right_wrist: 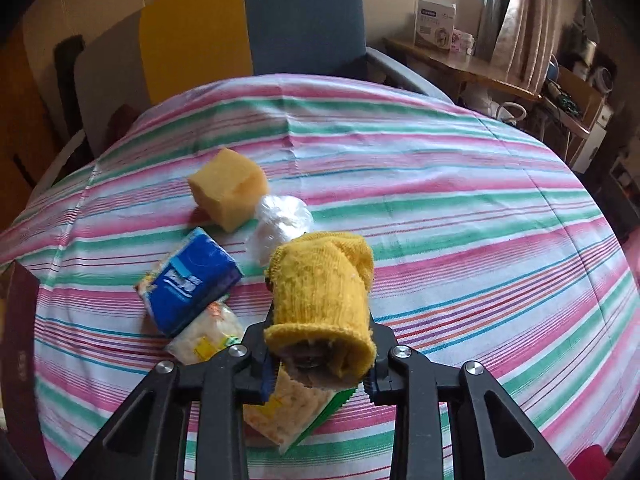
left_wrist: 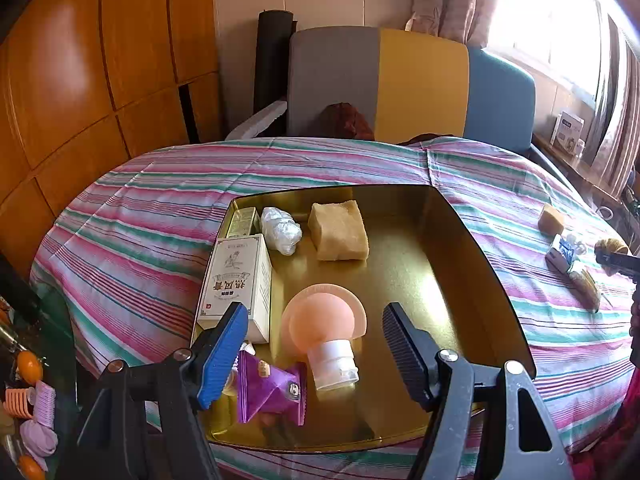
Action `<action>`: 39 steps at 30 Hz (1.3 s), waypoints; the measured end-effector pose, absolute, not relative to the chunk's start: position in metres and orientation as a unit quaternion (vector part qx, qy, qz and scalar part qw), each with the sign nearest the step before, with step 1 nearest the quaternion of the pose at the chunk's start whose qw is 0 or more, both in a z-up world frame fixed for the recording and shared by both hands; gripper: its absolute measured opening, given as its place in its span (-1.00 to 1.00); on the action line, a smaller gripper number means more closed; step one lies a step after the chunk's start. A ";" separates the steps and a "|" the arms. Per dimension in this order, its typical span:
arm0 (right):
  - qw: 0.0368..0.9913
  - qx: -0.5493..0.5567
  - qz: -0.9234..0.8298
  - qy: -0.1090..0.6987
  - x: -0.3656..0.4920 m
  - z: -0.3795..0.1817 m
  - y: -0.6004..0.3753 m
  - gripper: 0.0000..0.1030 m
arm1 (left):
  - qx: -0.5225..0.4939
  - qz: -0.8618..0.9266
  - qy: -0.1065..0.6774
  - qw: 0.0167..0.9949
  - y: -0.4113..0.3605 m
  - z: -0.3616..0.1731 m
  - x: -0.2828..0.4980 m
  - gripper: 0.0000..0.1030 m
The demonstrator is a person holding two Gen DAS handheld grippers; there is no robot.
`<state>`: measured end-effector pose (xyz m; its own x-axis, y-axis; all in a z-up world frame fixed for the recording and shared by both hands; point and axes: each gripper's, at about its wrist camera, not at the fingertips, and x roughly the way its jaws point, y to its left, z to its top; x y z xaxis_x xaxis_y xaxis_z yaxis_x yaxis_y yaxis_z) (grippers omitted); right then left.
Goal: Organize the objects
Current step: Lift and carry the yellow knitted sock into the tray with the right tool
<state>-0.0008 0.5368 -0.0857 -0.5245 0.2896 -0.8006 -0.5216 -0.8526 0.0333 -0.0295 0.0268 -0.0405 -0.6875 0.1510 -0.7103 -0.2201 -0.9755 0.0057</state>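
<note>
A gold tray (left_wrist: 460, 264) lies on the striped tablecloth. In it are a white box (left_wrist: 240, 276), a sponge block (left_wrist: 338, 230), a crumpled plastic bag (left_wrist: 280, 229), a pink silicone bottle (left_wrist: 324, 332) and a purple packet (left_wrist: 270, 394). My left gripper (left_wrist: 314, 346) is open and empty just above the bottle. My right gripper (right_wrist: 318, 364) is shut on a rolled yellow cloth (right_wrist: 320, 296) above the table. Beside it lie a yellow sponge (right_wrist: 228, 192), a blue tissue pack (right_wrist: 192, 280), a clear plastic bag (right_wrist: 280, 220) and snack packets (right_wrist: 204, 336).
A multicoloured chair (left_wrist: 400, 84) stands behind the table, wooden cabinets (left_wrist: 80, 80) at the left. A side shelf with boxes (right_wrist: 436, 24) is at the right under the window. Hair rollers and oranges (left_wrist: 28, 400) lie at the left edge.
</note>
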 end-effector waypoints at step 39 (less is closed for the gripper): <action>-0.259 -0.517 0.816 0.015 -0.152 -0.111 0.099 -0.19 | -0.404 0.914 -0.022 0.031 -0.054 -0.058 -0.031 0.37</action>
<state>-0.1518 0.0991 -0.1107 -0.3323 -0.4380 -0.8353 0.4070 -0.8655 0.2919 -0.0314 -0.0541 -0.0583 -0.6724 0.0747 -0.7364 -0.0397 -0.9971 -0.0649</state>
